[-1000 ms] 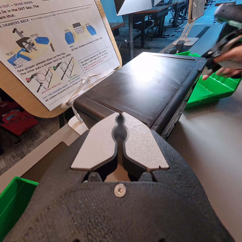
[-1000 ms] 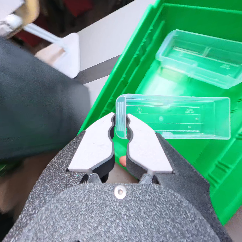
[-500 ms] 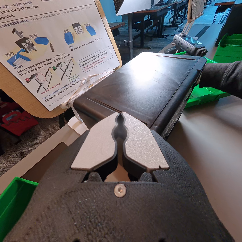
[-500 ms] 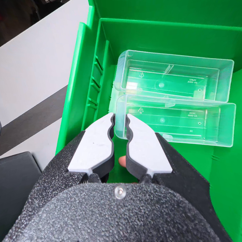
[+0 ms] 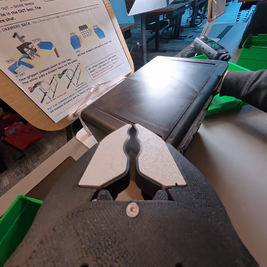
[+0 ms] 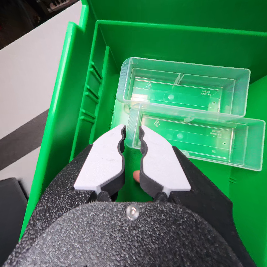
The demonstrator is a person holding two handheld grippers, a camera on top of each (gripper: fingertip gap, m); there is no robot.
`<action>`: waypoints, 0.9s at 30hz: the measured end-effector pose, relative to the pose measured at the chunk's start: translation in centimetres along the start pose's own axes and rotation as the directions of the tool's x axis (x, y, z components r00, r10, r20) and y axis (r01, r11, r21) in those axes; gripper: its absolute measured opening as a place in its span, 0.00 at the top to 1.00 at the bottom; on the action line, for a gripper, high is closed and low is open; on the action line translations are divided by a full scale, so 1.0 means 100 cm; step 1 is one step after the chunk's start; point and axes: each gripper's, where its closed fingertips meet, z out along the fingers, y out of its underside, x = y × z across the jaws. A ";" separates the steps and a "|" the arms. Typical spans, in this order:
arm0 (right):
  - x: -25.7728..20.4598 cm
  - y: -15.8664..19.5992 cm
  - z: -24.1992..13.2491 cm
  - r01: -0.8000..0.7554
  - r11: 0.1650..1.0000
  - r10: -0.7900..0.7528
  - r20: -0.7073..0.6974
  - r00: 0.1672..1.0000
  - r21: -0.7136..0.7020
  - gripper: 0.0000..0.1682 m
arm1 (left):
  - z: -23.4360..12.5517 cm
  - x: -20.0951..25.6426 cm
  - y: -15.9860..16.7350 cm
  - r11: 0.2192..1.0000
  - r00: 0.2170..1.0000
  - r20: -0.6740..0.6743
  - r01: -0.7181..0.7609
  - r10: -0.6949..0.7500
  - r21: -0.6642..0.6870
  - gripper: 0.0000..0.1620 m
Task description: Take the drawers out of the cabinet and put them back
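Observation:
The black cabinet [image 5: 159,89] stands on the table, with clear drawer fronts [image 5: 199,124] along its right face. My left gripper [image 5: 132,127] is shut and empty, its tips at the near edge of the cabinet top. My right gripper [image 6: 132,130] is over the green bin [image 6: 173,40]. Its jaws stand slightly apart on either side of the front end of the near clear drawer [image 6: 202,138]. That drawer lies in the bin and overlaps a second clear drawer [image 6: 187,89] behind it. The right arm's dark sleeve [image 5: 245,89] reaches past the cabinet.
An instruction sheet on a wooden board [image 5: 57,57] stands left of the cabinet. The green bin with the drawers lies right of the cabinet [image 5: 225,104]. Another green bin [image 5: 13,216] is at the lower left. More green bins [image 5: 257,47] stand far right. Grey tabletop [image 5: 224,159] lies in front.
My right gripper carried the clear drawer down into the green bin beside the other drawer, and its jaws have widened around the drawer's front. My left gripper has not moved.

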 end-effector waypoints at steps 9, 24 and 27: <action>-0.057 -0.007 -0.138 0.226 0.698 -0.439 0.157 0.885 0.679 0.90 | 0.000 0.000 0.000 1.000 1.000 -0.002 0.006 -0.006 0.003 1.00; -0.165 0.174 -0.219 0.578 -0.157 -0.937 -0.306 0.170 0.801 0.91 | 0.000 0.000 0.000 1.000 1.000 0.003 0.004 -0.004 0.009 1.00; -0.184 0.179 -0.207 0.618 -0.314 -0.893 -0.445 0.066 0.721 0.91 | 0.000 0.000 0.000 1.000 1.000 0.001 0.004 -0.004 0.012 1.00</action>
